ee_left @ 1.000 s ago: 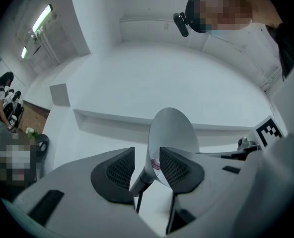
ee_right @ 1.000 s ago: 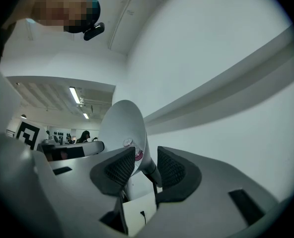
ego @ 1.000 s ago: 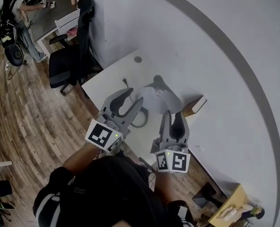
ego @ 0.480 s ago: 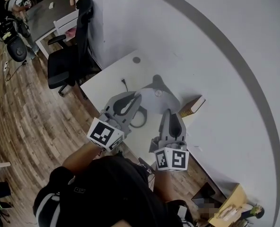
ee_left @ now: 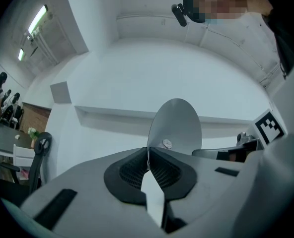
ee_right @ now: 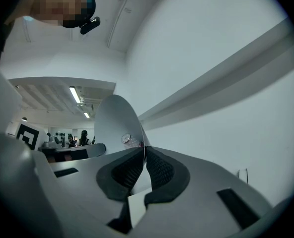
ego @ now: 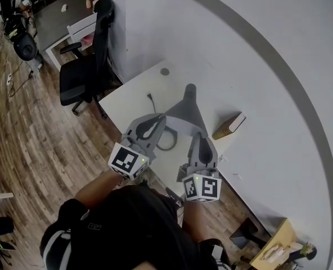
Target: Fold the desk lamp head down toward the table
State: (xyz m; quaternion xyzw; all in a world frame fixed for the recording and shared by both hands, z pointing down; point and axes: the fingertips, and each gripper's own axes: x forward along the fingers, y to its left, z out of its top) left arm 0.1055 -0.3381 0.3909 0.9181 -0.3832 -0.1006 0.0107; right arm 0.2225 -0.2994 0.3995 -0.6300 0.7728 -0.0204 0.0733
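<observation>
The lamp head (ego: 184, 112), a thin grey disc, hangs over the middle of the white counter (ego: 134, 94), between the two tools. In the head view it reads as a wedge. Its broad end lies toward the person and the counter's near edge, and its long axis runs away toward the wall (ego: 223, 32), narrowing to a rounded stub at the far end.

The left tool (ego: 165, 117) has just been closing and now pinches the left rim of the disc. In the left gripper view its jaws (ee_left: 148, 157) stand narrow, pads pressed on the thin edge, and the lamp head (ee_left: 177, 123) rises upright beyond them with its flat face turned to the right. The right tool (ego: 199, 133) has likewise just closed on the near right rim. The right gripper view shows that tool (ee_right: 143, 152) clamped on the edge, with the lamp head (ee_right: 114, 118) standing up to the left of the grip.

A dark cable (ego: 167, 143) loops on the counter under the left tool. A book (ego: 229, 126) lies at the counter's right edge near the wall. An office chair (ego: 88, 66) stands off the counter's left edge.
</observation>
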